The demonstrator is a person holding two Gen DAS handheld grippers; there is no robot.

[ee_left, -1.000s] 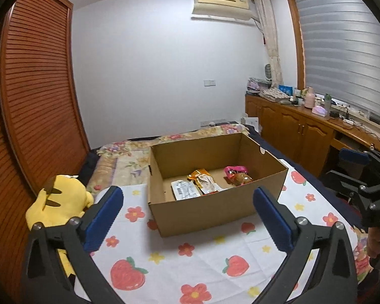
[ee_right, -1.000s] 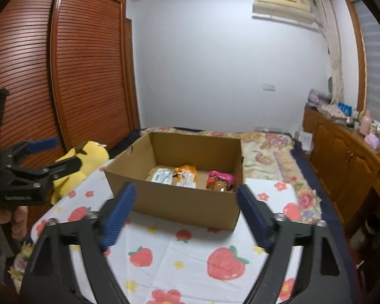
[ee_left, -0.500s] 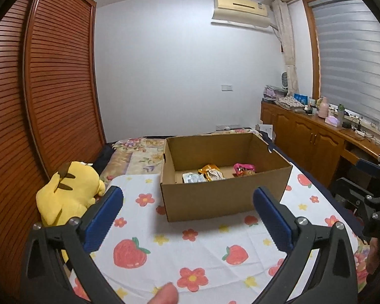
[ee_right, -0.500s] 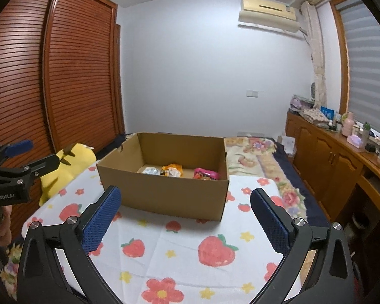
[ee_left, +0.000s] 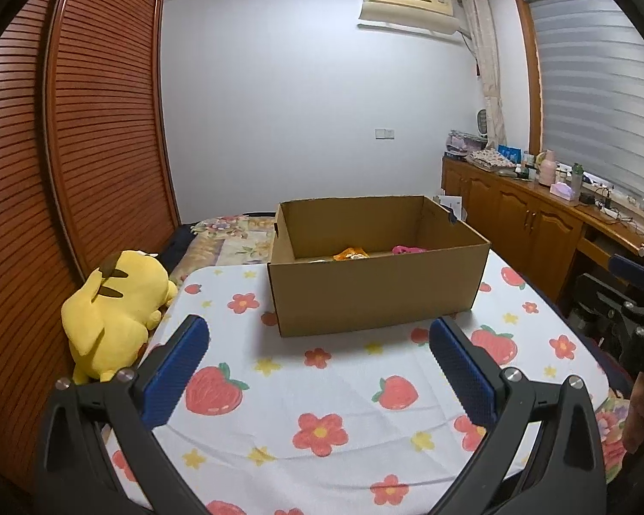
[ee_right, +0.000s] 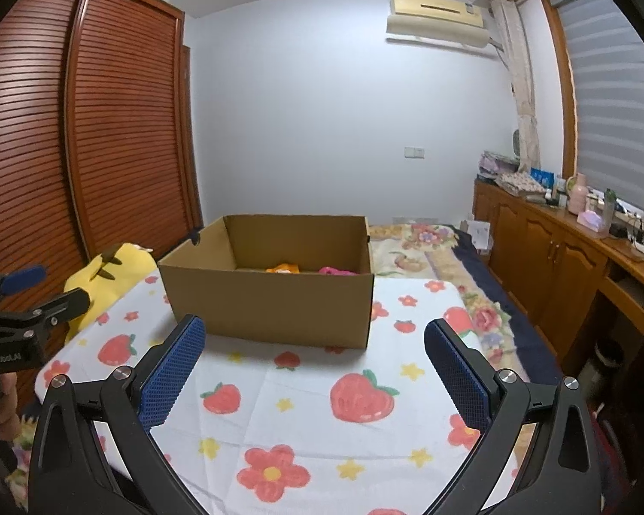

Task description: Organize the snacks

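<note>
Both the left gripper [ee_left: 317,360] and right gripper [ee_right: 314,358] hover wide apart and hold nothing above the cloth [ee_left: 347,390]. Beyond them the box [ee_left: 375,296] sits on the cloth, with an orange snack [ee_left: 351,253] and a pink snack [ee_left: 408,249] inside. A yellow plush [ee_left: 116,304] lies left of it.

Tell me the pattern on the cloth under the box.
White cloth with red strawberries, red flowers and small yellow stars; clearest in the right wrist view.
</note>
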